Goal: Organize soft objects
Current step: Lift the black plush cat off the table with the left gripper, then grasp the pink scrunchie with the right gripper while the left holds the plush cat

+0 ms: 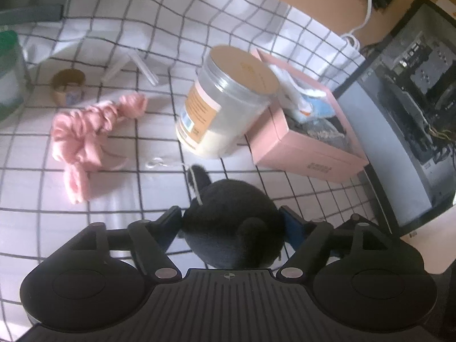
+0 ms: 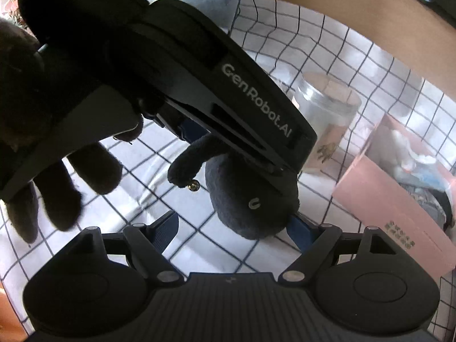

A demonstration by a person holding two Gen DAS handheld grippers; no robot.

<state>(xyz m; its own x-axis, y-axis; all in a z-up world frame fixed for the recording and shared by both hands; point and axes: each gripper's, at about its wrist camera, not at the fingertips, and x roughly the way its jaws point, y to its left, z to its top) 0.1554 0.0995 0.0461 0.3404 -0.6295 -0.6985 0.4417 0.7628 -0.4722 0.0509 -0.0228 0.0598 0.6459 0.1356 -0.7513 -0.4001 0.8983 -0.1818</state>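
Observation:
A black plush toy (image 1: 233, 228) lies on the checked cloth (image 1: 142, 188) between the fingers of my left gripper (image 1: 232, 215). The jaws stand wide and open, and the toy fills most of the gap; a white string runs from its top. In the right wrist view the left gripper's body (image 2: 228, 91) crosses above the same plush toy (image 2: 250, 202), held by a dark gloved hand (image 2: 57, 193). My right gripper (image 2: 233, 228) is open, and its right finger (image 2: 299, 230) sits beside the toy. A crumpled pink cloth (image 1: 88, 131) lies to the left.
A clear jar with a tan lid (image 1: 222, 102) leans against an open pink box (image 1: 307, 154) that holds soft items. A tape roll (image 1: 67, 85) and a green-lidded container (image 1: 8, 71) stand far left. A computer case (image 1: 413, 114) bounds the right side.

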